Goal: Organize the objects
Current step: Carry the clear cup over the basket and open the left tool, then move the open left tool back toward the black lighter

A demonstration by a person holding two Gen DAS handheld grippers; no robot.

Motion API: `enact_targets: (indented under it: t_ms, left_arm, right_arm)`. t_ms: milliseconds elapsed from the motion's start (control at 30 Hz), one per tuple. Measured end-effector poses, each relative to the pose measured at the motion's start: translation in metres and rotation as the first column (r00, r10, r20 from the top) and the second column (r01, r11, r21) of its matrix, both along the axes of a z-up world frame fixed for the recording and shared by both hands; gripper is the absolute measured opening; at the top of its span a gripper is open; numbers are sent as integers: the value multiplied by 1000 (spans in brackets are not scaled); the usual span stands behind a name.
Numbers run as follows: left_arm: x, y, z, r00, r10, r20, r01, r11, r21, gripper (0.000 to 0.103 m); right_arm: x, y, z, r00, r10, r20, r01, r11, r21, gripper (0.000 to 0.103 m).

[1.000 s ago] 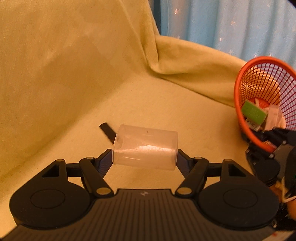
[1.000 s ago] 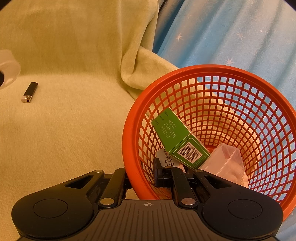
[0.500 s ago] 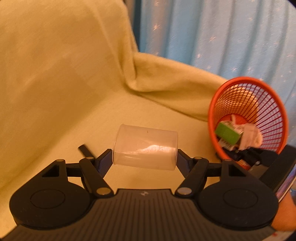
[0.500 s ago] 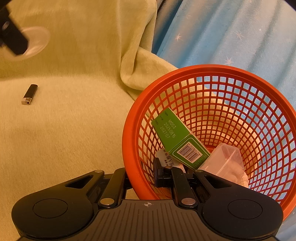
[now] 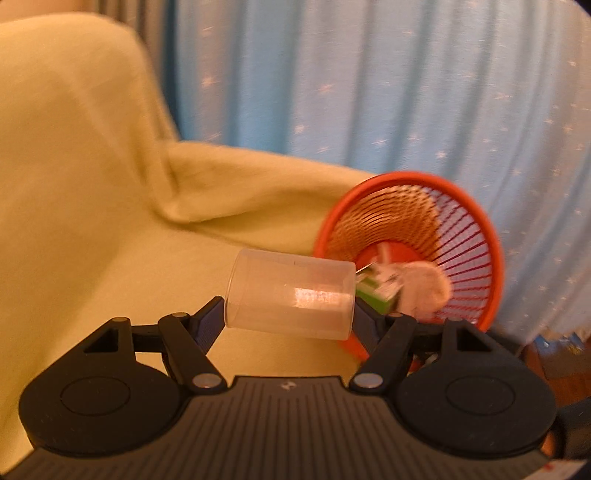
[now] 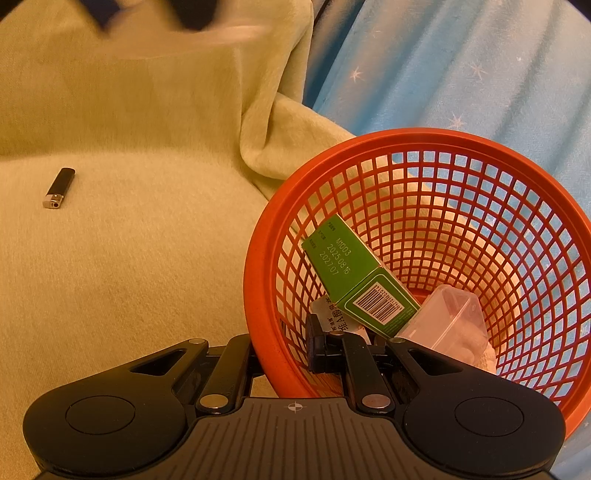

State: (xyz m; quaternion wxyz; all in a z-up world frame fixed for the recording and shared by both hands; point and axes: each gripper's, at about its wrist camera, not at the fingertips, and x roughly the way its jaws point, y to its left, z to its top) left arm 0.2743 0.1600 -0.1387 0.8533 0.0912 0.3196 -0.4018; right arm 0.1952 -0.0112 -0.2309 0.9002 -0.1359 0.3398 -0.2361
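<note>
My left gripper (image 5: 290, 311) is shut on a clear plastic cup (image 5: 291, 295), which lies sideways between the fingers, above the yellow-green blanket (image 5: 92, 184). Just behind and right of the cup stands the orange mesh basket (image 5: 410, 176), tilted toward the camera. My right gripper (image 6: 286, 347) is shut on the near wall of the basket (image 6: 266, 240), one finger outside and one inside. Inside the basket lie a green box (image 6: 354, 273), a clear plastic container (image 6: 443, 321) and a white labelled packet (image 6: 332, 314). A black lighter (image 6: 59, 188) rests on the blanket at the left.
A blue star-patterned curtain (image 5: 369, 92) hangs behind the basket. The blanket rises into a draped backrest (image 6: 147, 92) at the back and left. The left gripper and its cup show as a blur (image 6: 177, 22) at the top of the right wrist view.
My left gripper has risen and swung right toward the basket with the cup still in it; the lighter has left its view. The right gripper and basket have not moved.
</note>
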Motion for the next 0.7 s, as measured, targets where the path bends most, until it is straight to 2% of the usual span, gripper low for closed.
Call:
enact_targets:
  t_ms: [233, 267, 300, 333, 433, 533, 700]
  left_arm:
    - [-2, -75, 17, 989, -148, 5, 148, 988, -49, 69]
    - [-2, -86, 17, 987, -160, 5, 160, 985, -61, 71]
    - [-3, -96, 17, 984, -177, 4, 177, 981, -75, 79]
    - [-3, -103, 17, 982, -187, 5, 187, 978, -87, 80]
    - [-1, -107, 18, 987, -160, 17, 161, 982, -100, 80]
    - [3, -89, 19, 995, -97, 24, 99, 991, -90, 80]
    - [19, -33, 20, 995, 92, 43, -90, 995, -50, 80]
  right_arm:
    - [0, 0, 0, 1000, -2, 6, 2, 1000, 5, 7]
    - [0, 0, 0, 1000, -2, 6, 2, 1000, 5, 7]
    - [0, 0, 0, 1000, -2, 6, 2, 1000, 5, 7]
    - [0, 0, 0, 1000, -2, 6, 2, 1000, 5, 7]
    - [1, -1, 0, 1000, -1, 5, 1, 1000, 4, 7]
    - [0, -2, 1, 1000, -2, 9, 2, 1000, 9, 7]
    - [1, -2, 1, 1000, -3, 10, 3, 1000, 12, 7]
